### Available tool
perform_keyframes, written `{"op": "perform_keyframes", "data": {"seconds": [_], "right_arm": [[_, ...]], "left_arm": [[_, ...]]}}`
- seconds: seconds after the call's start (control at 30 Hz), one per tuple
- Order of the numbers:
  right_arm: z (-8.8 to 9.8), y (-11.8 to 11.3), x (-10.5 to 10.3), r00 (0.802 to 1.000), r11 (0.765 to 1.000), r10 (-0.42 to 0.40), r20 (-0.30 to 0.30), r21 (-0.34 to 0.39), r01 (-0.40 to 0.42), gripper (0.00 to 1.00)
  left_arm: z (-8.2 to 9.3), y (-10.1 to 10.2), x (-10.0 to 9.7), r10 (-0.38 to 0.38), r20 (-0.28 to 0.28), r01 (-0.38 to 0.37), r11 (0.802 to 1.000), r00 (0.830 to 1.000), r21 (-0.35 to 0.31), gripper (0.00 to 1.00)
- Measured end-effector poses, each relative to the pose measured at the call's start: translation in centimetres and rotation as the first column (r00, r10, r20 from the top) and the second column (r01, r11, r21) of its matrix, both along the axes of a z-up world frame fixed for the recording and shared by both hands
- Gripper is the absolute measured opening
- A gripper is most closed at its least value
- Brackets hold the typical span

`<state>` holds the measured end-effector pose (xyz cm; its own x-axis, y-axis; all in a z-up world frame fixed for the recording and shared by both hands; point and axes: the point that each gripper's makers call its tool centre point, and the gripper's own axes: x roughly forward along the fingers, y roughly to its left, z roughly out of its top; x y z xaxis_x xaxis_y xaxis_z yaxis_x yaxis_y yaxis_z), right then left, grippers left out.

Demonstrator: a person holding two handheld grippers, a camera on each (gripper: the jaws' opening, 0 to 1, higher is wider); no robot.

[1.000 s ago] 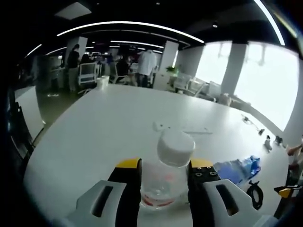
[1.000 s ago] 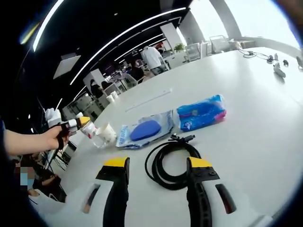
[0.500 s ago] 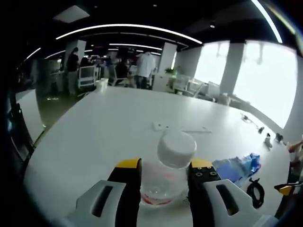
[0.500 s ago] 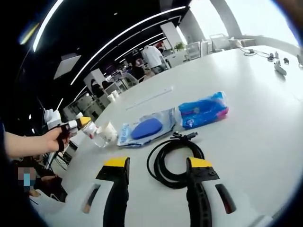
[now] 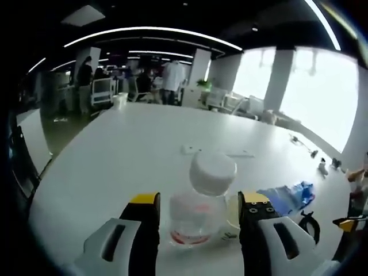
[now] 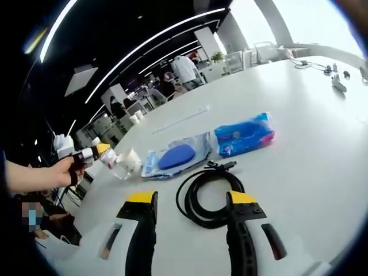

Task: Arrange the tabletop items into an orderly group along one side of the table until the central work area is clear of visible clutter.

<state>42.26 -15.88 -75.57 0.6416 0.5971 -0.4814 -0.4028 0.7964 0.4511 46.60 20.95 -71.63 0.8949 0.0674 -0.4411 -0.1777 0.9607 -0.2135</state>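
Between the jaws of the left tool stands a clear plastic bottle with a white cap and a red-printed label, tilted on the white surface; the jaws stand apart, with gaps at both sides of it; beyond it lies a blue packet; on the right tool's side, the jaws are spread around a coiled black cable; past it lie a clear bag holding a blue pad and the blue packet.
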Motion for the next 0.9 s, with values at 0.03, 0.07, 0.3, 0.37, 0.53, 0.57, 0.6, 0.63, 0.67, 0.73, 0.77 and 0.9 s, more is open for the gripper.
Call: {"op": "perform_keyframes", "data": {"seconds": [0.03,0.07,0.3,0.37,0.53,0.57,0.6,0.63,0.67,0.73,0.77,0.9], "right_arm": [[0.0,0.0,0.0,1.000,1.000,0.000,0.001,0.000,0.000,0.45],[0.0,0.0,0.0,1.000,1.000,0.000,0.000,0.000,0.000,0.45],[0.3,0.6,0.0,1.000,1.000,0.013,0.008,0.005,-0.013,0.45],[0.3,0.7,0.0,1.000,1.000,0.017,0.011,0.006,-0.017,0.46],[0.6,0.9,0.2,1.000,1.000,0.022,0.017,0.007,-0.022,0.46],[0.7,1.0,0.2,1.000,1.000,0.023,0.019,0.007,-0.023,0.46],[0.8,1.0,0.2,0.999,1.000,0.024,0.023,0.006,-0.024,0.47],[0.9,1.0,0.3,0.999,1.000,0.024,0.024,0.007,-0.024,0.47],[1.0,1.0,0.3,0.999,1.000,0.024,0.027,0.007,-0.025,0.47],[1.2,0.9,0.4,0.999,1.000,0.024,0.031,0.006,-0.024,0.47],[1.2,0.8,0.5,0.999,1.000,0.023,0.033,0.006,-0.023,0.47],[1.8,0.6,0.8,0.999,1.000,0.020,0.044,0.005,-0.021,0.47]], "left_arm": [[0.0,0.0,-0.1,-0.003,0.001,0.003,1.000,1.000,-0.006,0.59],[0.0,-0.1,-0.2,-0.006,0.004,0.006,1.000,1.000,-0.015,0.63],[0.3,-1.2,-0.3,-0.080,0.005,0.080,0.996,0.997,-0.044,0.97],[0.3,-2.1,-0.7,-0.149,-0.011,0.148,0.989,0.989,-0.026,0.97],[0.5,-2.1,-1.4,-0.154,-0.011,0.154,0.988,0.988,-0.027,0.97],[0.5,-1.9,-1.5,-0.150,-0.011,0.150,0.988,0.989,-0.030,0.97],[0.5,-1.8,-1.6,-0.149,-0.012,0.149,0.988,0.989,-0.036,0.97],[0.6,-1.7,-1.7,-0.149,-0.014,0.148,0.988,0.989,-0.043,0.97],[0.7,-1.7,-1.9,-0.150,-0.013,0.149,0.988,0.989,-0.044,0.97],[0.9,-1.7,-2.1,-0.156,-0.007,0.155,0.987,0.988,-0.044,0.97],[1.1,-1.8,-2.3,-0.160,-0.003,0.160,0.986,0.987,-0.052,0.97],[1.6,-2.1,-3.0,-0.177,0.007,0.178,0.983,0.984,-0.046,0.97]]}}
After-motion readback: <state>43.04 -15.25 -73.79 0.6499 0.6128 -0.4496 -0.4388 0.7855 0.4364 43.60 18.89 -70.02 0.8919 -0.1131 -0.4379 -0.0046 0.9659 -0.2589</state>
